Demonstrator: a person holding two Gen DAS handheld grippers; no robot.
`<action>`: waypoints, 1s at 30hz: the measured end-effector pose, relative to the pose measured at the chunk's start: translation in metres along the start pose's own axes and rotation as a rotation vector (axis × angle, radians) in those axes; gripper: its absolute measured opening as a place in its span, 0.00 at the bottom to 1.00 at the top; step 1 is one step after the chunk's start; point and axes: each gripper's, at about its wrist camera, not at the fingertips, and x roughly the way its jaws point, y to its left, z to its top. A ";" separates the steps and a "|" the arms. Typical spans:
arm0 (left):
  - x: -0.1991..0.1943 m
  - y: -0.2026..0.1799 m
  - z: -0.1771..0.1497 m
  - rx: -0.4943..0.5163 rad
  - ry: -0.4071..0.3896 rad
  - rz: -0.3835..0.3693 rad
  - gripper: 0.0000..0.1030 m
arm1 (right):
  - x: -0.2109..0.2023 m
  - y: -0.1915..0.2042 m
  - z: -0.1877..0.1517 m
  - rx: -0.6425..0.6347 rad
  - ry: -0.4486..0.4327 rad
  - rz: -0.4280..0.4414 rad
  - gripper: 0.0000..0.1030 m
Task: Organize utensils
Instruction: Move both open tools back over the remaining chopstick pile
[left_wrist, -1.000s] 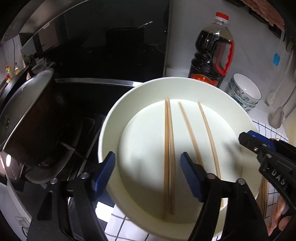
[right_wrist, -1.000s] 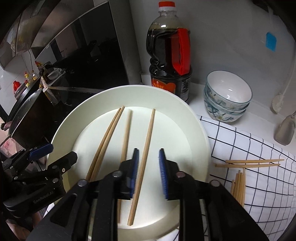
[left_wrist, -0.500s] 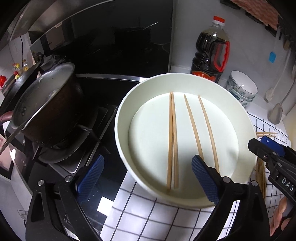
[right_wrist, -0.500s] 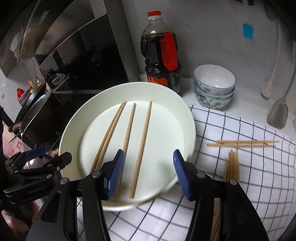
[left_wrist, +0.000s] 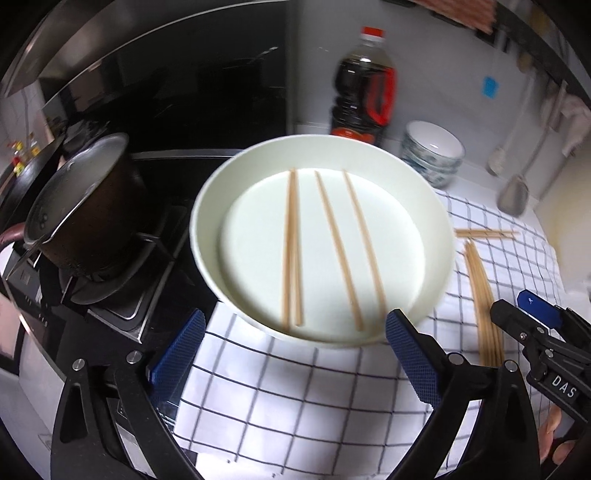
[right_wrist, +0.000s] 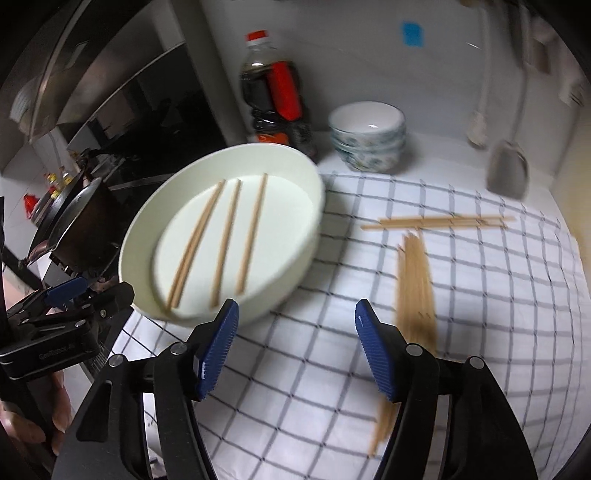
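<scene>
A white plate (left_wrist: 436, 229) (right_wrist: 295, 258) sits on the checked cloth and holds several wooden chopsticks (left_wrist: 334, 251) (right_wrist: 225, 236) lying side by side. A bundle of loose chopsticks (left_wrist: 484, 302) (right_wrist: 415, 284) lies on the cloth right of the plate, with a crossed pair (right_wrist: 439, 222) beyond it. My left gripper (left_wrist: 291, 350) is open and empty, just short of the plate's near rim. My right gripper (right_wrist: 295, 339) is open and empty, above the cloth between plate and bundle. Each gripper's body shows in the other's view.
A dark pot (left_wrist: 81, 218) stands on the stove at the left. A soy sauce bottle (left_wrist: 364, 92) (right_wrist: 273, 96) and stacked bowls (left_wrist: 432, 151) (right_wrist: 367, 134) stand behind the plate. Ladles (left_wrist: 513, 192) hang on the wall at the right. The checked cloth (right_wrist: 480, 295) covers the counter.
Both grippers have opened wide and pulled back from the plate. The right gripper, earlier nearly shut over a chopstick on the plate, is now clear of it.
</scene>
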 end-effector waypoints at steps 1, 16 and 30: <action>-0.003 -0.005 -0.002 0.015 -0.002 -0.016 0.94 | -0.004 -0.003 -0.002 0.005 -0.003 -0.006 0.61; -0.002 -0.073 -0.020 0.113 0.019 -0.156 0.94 | -0.037 -0.085 -0.047 0.149 0.004 -0.183 0.64; 0.021 -0.139 -0.064 0.115 0.061 -0.077 0.94 | -0.003 -0.137 -0.080 0.057 0.061 -0.118 0.64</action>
